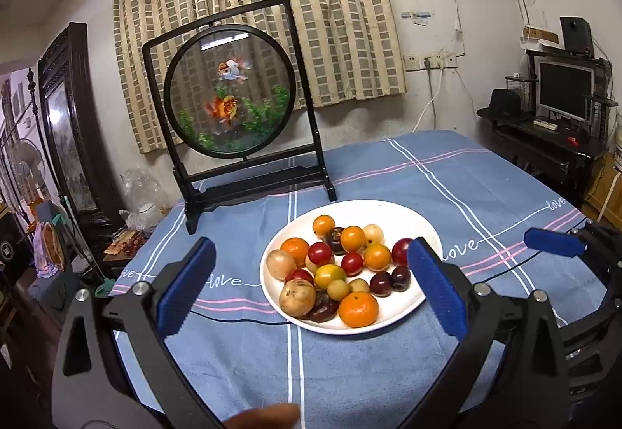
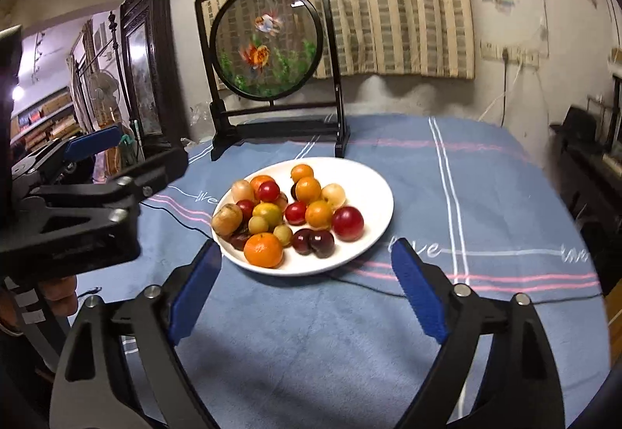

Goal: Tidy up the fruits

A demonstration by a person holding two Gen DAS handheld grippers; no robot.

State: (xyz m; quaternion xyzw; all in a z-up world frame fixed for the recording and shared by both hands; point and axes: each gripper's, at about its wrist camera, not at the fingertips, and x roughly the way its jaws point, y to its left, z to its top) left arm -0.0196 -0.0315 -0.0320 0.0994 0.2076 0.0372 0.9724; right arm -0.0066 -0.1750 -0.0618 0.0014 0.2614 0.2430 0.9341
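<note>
Landmark for all positions: the white plate (image 1: 412, 213).

Nearest the cameras: left gripper (image 1: 311, 289), jaws spread wide, nothing between the blue pads. It hangs over the blue plaid tablecloth (image 1: 241, 351) on the near side of the plate, with its right pad overlapping the plate's right rim in the left wrist view. Right gripper (image 2: 307, 287) likewise parted and empty, poised at the plate's near edge. Judgement: both are held wide and low so that either could drop over a single fruit.

A thin black cable (image 2: 182, 221) runs along the cloth, passing the near side of the plate.

On the plate: all fruit in view lies here, none on the cloth. The pile is mixed, with no sorting by kind. A mandarin (image 2: 263, 249) sits at the near rim; 2 dark plums (image 2: 313, 241) touch each other just beside it; a large red plum (image 2: 347, 223) is toward the right; a brown, rough-skinned fruit (image 2: 226, 219) is at the left rim. Cherry tomatoes, kumquats and pale yellow fruits fill the middle. The far-right part of the plate is bare.

Judgement: fruit gathered on 1 plate fits a finished gathering, or a mixed heap awaiting sorting. I cannot tell which.

Beyond the plate: a round goldfish screen in a black stand (image 1: 229, 90), upright near the far rim; checked curtain (image 1: 330, 1) behind.
</note>
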